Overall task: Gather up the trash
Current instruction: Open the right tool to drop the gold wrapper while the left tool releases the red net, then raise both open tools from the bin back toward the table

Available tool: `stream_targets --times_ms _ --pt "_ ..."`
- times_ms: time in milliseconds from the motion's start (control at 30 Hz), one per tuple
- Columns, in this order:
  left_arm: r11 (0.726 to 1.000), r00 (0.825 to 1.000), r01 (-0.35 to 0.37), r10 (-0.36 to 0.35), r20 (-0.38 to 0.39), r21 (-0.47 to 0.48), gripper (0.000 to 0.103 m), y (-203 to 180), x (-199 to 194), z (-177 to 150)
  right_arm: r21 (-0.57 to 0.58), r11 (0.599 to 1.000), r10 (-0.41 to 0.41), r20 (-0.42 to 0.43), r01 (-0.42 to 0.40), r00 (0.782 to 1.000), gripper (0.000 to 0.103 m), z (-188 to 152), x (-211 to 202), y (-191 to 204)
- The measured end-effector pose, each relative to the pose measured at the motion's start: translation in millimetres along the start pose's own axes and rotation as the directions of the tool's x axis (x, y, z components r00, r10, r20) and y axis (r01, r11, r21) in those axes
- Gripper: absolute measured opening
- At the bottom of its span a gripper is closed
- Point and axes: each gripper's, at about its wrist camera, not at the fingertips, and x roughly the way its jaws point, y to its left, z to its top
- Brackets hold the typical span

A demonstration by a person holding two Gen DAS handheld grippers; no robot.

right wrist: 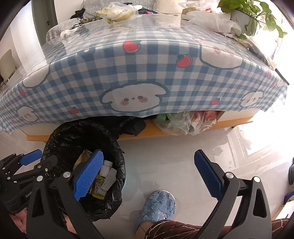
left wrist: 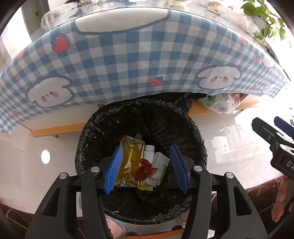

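Note:
A trash bin lined with a black bag point(left wrist: 165, 119) stands on the floor in front of the table. In it lie a gold foil pouch point(left wrist: 131, 158), a white bottle point(left wrist: 148, 153), a white and green carton point(left wrist: 160, 165) and a crumpled red wrapper point(left wrist: 144, 170). My left gripper point(left wrist: 146, 147) hangs over the bin's mouth, open, with nothing pressed between its blue pads. My right gripper point(right wrist: 148, 152) is open wide over bare floor, just right of the bin point(right wrist: 73, 136). On the tabletop lie a yellowish plastic bag point(right wrist: 117, 12) and white plastic bags point(right wrist: 213, 20).
A blue checked tablecloth point(right wrist: 139, 73) hangs over the table's front edge. A potted plant point(right wrist: 242, 16) stands at the table's back right. Clear bags of stuff point(right wrist: 185, 123) sit on the low wooden shelf under the table. A person's blue slipper point(right wrist: 158, 205) is on the floor beside the bin.

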Motion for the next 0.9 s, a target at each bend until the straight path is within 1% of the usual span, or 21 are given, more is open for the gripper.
stream_targets --times_ms 67,100,133,167,233,333,433,633,900 --pt "1.000 1.000 -0.006 0.006 0.011 -0.001 0.067 2.9 -4.4 0.2 -0.005 1.000 0.005 0.008 -0.005 1.000 0.095 0.9 -2.7 2.3" --pt "1.000 1.000 -0.010 0.010 0.018 -0.001 0.076 3.8 -7.3 0.7 -0.007 1.000 0.007 0.013 -0.007 1.000 0.095 1.9 -4.6 3.4" --pt "1.000 0.999 -0.014 0.015 0.031 -0.003 0.080 5.1 -12.3 1.3 -0.007 1.000 0.011 0.017 -0.010 1.000 0.095 2.7 -5.9 3.6" --pt "1.000 0.999 -0.014 0.014 0.045 -0.004 0.082 5.3 -16.7 1.7 -0.008 1.000 0.014 0.022 -0.014 1.000 0.095 3.9 -7.9 4.4" --pt "1.000 0.997 -0.019 0.019 0.080 -0.002 0.089 7.7 -30.6 4.5 -0.004 1.000 0.023 0.036 -0.023 0.999 0.095 7.1 -13.9 5.8" --pt "1.000 0.991 -0.025 0.027 0.128 -0.011 0.096 12.1 -50.4 8.3 -0.008 0.999 0.033 0.060 -0.033 0.998 0.095 12.1 -23.2 8.6" --pt "0.999 0.985 -0.037 0.041 0.166 -0.025 0.097 18.2 -66.9 11.6 -0.020 0.999 0.041 0.089 -0.039 0.995 0.095 17.8 -33.5 12.5" --pt "0.998 0.977 -0.048 0.056 0.207 -0.043 0.097 29.8 -94.3 19.8 -0.027 0.998 0.059 0.121 -0.057 0.991 0.095 31.9 -50.0 16.5" --pt "0.995 0.971 -0.077 0.088 0.223 -0.057 0.097 49.5 -116.7 39.0 -0.058 0.995 0.087 0.196 -0.077 0.977 0.095 62.2 -79.8 27.6"
